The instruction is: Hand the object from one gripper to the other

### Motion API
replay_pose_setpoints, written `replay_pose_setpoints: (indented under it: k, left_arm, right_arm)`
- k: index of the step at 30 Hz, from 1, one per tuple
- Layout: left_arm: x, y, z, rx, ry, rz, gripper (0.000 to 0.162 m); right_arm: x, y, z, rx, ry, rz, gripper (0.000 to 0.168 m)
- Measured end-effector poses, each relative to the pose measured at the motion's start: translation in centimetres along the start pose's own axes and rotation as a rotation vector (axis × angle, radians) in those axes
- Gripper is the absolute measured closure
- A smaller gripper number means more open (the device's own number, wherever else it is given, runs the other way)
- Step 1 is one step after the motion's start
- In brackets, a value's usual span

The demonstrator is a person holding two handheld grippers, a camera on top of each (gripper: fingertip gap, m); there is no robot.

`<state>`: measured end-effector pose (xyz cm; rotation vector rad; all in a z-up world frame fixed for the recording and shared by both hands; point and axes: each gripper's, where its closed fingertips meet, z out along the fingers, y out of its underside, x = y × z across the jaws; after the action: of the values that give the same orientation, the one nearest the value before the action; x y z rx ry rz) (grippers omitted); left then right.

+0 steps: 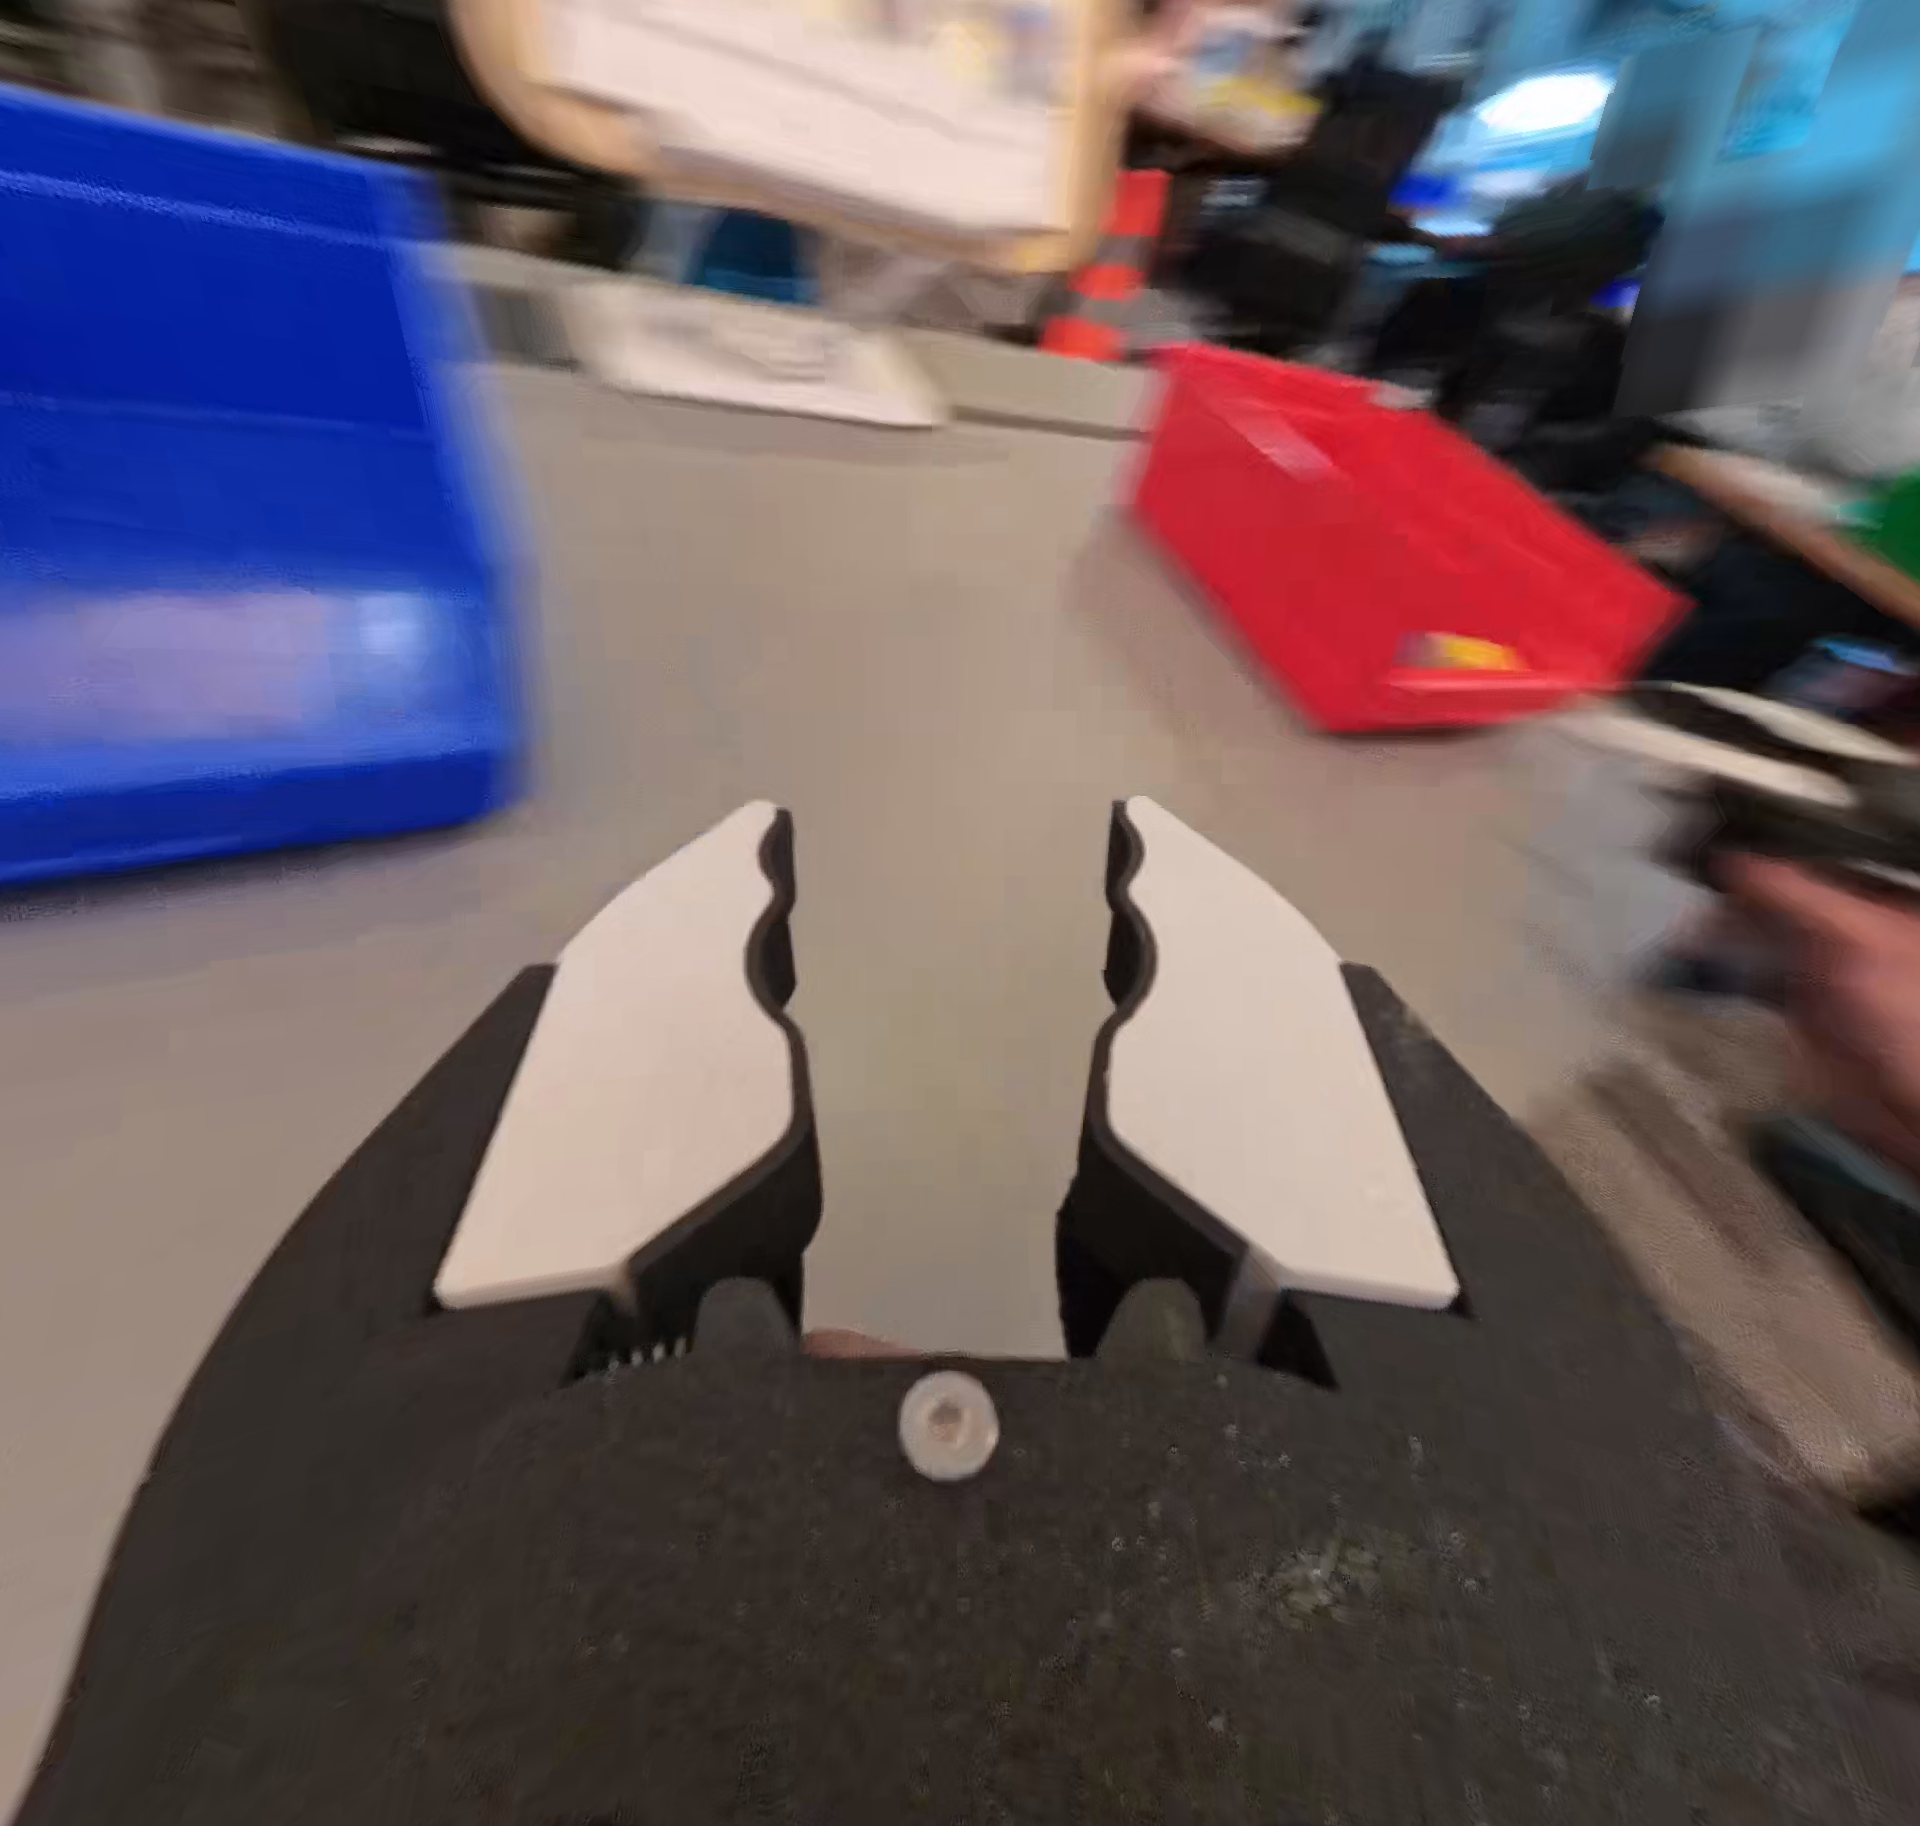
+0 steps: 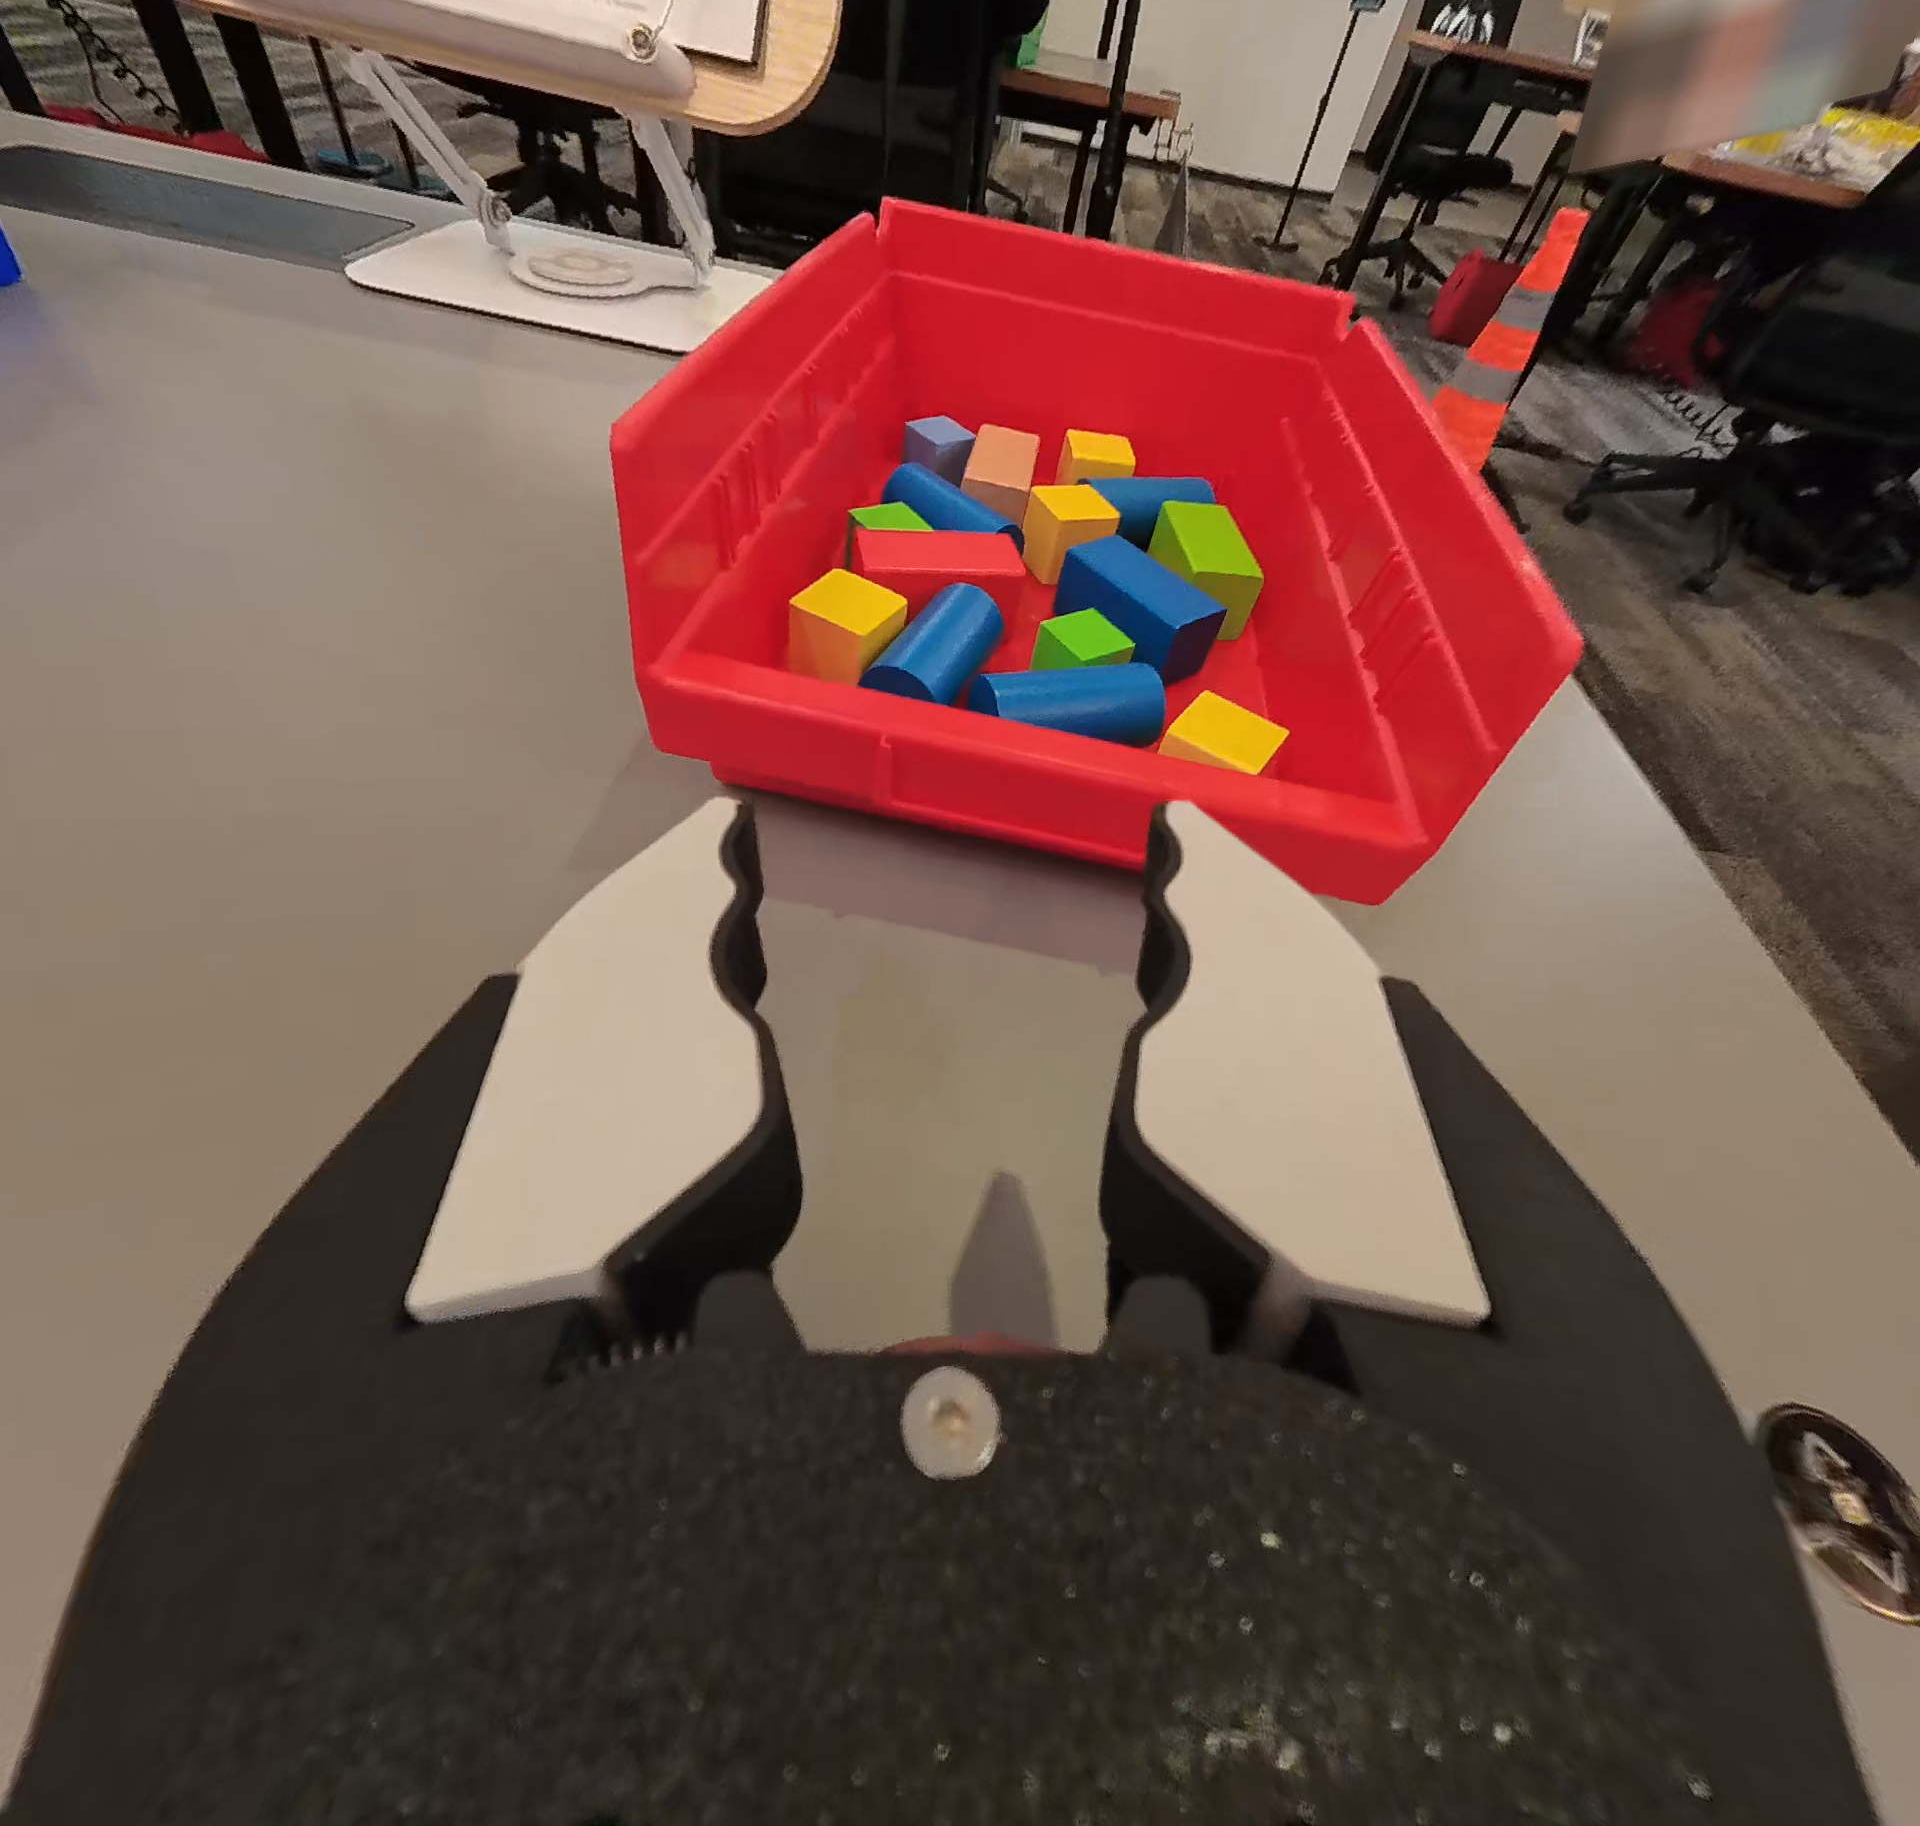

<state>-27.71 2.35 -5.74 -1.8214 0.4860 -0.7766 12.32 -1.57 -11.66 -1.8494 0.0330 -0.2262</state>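
Note:
A red bin (image 2: 1039,800) stands on the grey table just beyond my right gripper (image 2: 951,820). It holds several wooden blocks (image 2: 1039,592) in blue, yellow, green, red and other colours. My right gripper is open and empty, its tips at the bin's near wall. My left gripper (image 1: 951,820) is open and empty over bare table; its view is blurred. In the left wrist view the red bin (image 1: 1371,540) stands to the right and a blue bin (image 1: 229,488) to the left. A hand with the other gripper (image 1: 1808,924) shows blurred at the right edge.
A white stand (image 2: 540,270) carrying a wooden board with a sheet stands at the table's back edge; it also shows in the left wrist view (image 1: 769,363). The table's right edge (image 2: 1704,841) runs beside the red bin. Chairs, desks and an orange cone (image 2: 1507,342) stand beyond.

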Motion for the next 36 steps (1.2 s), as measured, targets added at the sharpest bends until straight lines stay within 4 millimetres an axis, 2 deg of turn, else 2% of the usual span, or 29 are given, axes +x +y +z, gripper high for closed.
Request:
replay_pose_setpoints:
  k: [2, 5, 8, 10, 12, 14, 15, 18, 20, 22, 23, 24, 25, 28, 32, 33, 34, 35, 36]
  left_arm:
    - [8.0, -0.8, 0.6, -0.028, 0.188, 0.131, 0.081]
    - [16.4, -2.9, 1.9, -0.082, 0.276, 0.314, 0.089]
    - [21.5, -4.4, 5.2, -0.128, 0.314, 0.36, 0.098]
    - [22.9, -3.3, 9.5, -0.193, 0.311, 0.353, 0.097]
    - [21.6, -1.3, 15.4, -0.232, 0.201, 0.395, 0.091]
    - [19.3, 0.8, 21.1, -0.242, 0.056, 0.432, 0.092]
    - [18.8, 2.0, 23.4, -0.262, 0.025, 0.409, 0.094]
    - [19.5, 5.6, 28.3, -0.342, 0.057, 0.236, 0.094]
    - [20.0, 6.5, 30.9, -0.342, 0.072, 0.181, 0.091]
    - [19.4, 6.6, 32.9, -0.312, 0.031, 0.217, 0.105]
    - [18.8, 6.7, 33.4, -0.308, 0.01, 0.225, 0.118]
    - [18.3, 6.5, 33.2, -0.291, 0.008, 0.183, 0.125]
    - [17.5, 6.1, 32.9, -0.27, -0.012, 0.116, 0.139]
    - [15.4, 5.8, 31.8, -0.277, -0.069, 0.036, 0.15]
    - [14.3, 5.9, 30.0, -0.293, -0.094, 0.039, 0.155]
    - [14.3, 5.9, 29.5, -0.292, -0.096, 0.045, 0.156]
    - [14.2, 6.0, 29.0, -0.29, -0.097, 0.047, 0.156]
    - [14.2, 6.0, 28.5, -0.285, -0.095, 0.051, 0.156]
    - [14.1, 5.9, 28.0, -0.276, -0.091, 0.056, 0.155]
  right_arm:
    - [-0.2, 0.0, 0.1, 0.004, -0.022, 0.041, 0.098]
    - [0.0, -0.1, 0.3, 0.008, -0.02, 0.063, 0.098]
    - [0.8, -0.1, 0.0, 0.015, 0.008, 0.058, 0.098]
    - [1.7, -0.4, -0.3, 0.03, 0.033, 0.064, 0.098]
    - [2.9, -0.5, -0.5, 0.035, 0.06, 0.087, 0.096]
    - [4.2, -0.2, -0.5, 0.029, 0.084, 0.11, 0.096]
    - [4.8, 0.2, -0.5, 0.019, 0.091, 0.126, 0.096]
    - [6.0, 1.3, 0.0, -0.022, 0.093, 0.176, 0.096]
    - [6.7, 1.8, 0.4, -0.047, 0.114, 0.197, 0.097]
    - [6.9, 2.1, 0.5, -0.062, 0.119, 0.217, 0.097]
    - [7.0, 2.1, 0.5, -0.062, 0.124, 0.218, 0.097]
    - [7.0, 2.0, 0.5, -0.06, 0.128, 0.218, 0.098]
    - [7.0, 2.0, 0.6, -0.062, 0.131, 0.222, 0.099]
    - [6.8, 2.3, 0.9, -0.083, 0.135, 0.252, 0.099]
    - [5.7, 2.9, 2.0, -0.152, 0.122, 0.297, 0.108]
    - [5.3, 3.0, 2.3, -0.168, 0.117, 0.299, 0.113]
    - [5.2, 3.1, 2.5, -0.182, 0.122, 0.287, 0.126]
    - [5.0, 3.0, 2.7, -0.192, 0.12, 0.268, 0.154]
    - [5.1, 2.7, 2.7, -0.192, 0.119, 0.248, 0.158]
